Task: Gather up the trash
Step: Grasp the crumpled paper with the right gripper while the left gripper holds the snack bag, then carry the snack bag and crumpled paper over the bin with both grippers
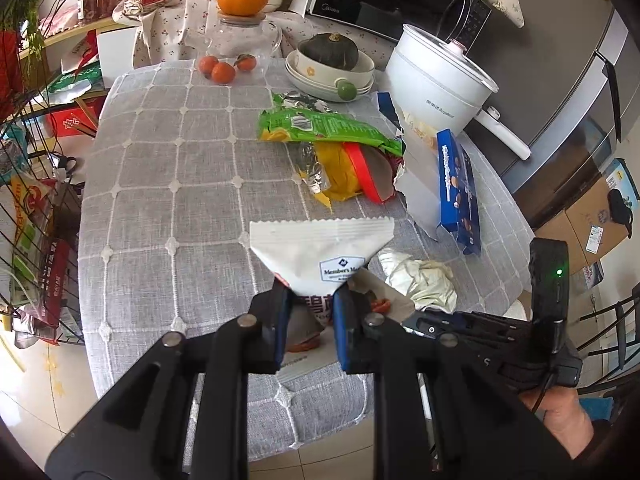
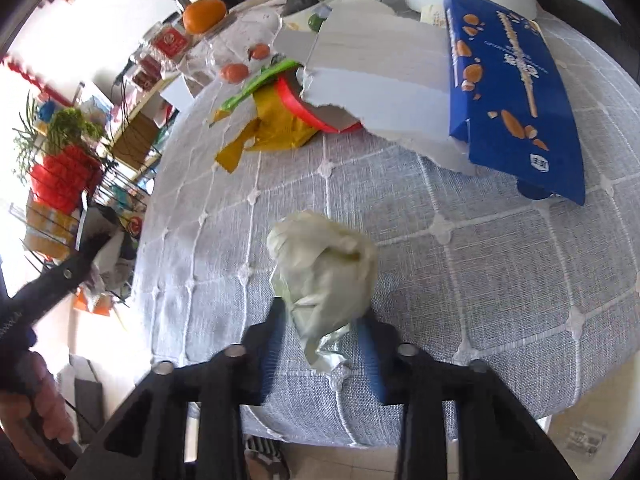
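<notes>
My left gripper (image 1: 310, 292) is shut on a white snack wrapper (image 1: 320, 248), which it holds up over the grey checked tablecloth (image 1: 168, 184). My right gripper (image 2: 322, 314) points down at the near table edge and is shut on a crumpled pale paper wad (image 2: 324, 264); the same paper wad (image 1: 420, 280) also shows in the left wrist view. Further back lie a green snack bag (image 1: 328, 128), a yellow wrapper (image 1: 340, 180), a red-rimmed lid (image 1: 368, 172) and a torn blue box (image 2: 512, 92) with white card (image 2: 380, 72).
A white electric pot (image 1: 436, 80), stacked bowls (image 1: 360, 74) holding a dark squash, small tangerines (image 1: 222, 68) and a glass jar (image 1: 240, 36) topped by an orange stand at the back. A wire rack (image 1: 32, 200) is on the left. Tiled floor lies below the near table edge.
</notes>
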Motion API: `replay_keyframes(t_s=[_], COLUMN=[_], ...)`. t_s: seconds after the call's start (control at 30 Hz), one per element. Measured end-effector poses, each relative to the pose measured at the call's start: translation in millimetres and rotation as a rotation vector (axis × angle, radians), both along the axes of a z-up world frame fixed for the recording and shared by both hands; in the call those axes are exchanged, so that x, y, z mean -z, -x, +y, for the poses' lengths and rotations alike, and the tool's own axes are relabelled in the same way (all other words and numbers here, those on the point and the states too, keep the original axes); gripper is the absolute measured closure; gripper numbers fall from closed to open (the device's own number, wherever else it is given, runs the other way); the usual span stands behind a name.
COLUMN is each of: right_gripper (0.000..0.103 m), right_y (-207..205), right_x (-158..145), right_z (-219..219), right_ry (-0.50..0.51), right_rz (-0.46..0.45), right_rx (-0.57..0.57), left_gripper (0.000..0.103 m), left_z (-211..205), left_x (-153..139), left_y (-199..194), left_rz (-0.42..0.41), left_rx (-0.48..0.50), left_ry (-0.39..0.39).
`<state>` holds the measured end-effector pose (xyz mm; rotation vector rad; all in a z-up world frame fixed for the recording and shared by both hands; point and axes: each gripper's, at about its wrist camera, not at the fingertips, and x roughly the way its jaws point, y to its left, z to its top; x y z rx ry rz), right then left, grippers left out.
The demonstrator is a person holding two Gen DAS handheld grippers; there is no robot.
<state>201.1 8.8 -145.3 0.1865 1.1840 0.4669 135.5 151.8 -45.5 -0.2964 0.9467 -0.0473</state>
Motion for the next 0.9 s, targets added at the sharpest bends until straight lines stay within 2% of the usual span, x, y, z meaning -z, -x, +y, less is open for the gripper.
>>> replay_keyframes(t_s=[0.07,0.13,0.37,0.6,0.9], right_gripper=[0.083,0.085,0.086,0.086,0.086], right_y=[4,5,16,46,87], right_x=[4,-3,-52,-83,-97], right_z=[5,2,-33,-91,-185], right_ry=[0.045,0.037,0.088,0.143,0.146], right_rz=[-0.005,-0.022,-0.111,-0.155,-0.133], right_rx=[-0.008,-0.001,0.035,0.103,0.237], left_gripper=[0.082,0.082,0.082,0.082,0.082], left_z=[2,3,-8,-61,-154], left_x=[-2,-5,-13,-26,-26], left_y=[3,5,10,18,33], left_rz=[-0.007,-0.019,-0.043,-0.078,-0.093], left_rx=[0.003,0.007,0.034,0.145,0.349], left_ry=[-0.004,-0.010,0.003,-0.001,-0.058])
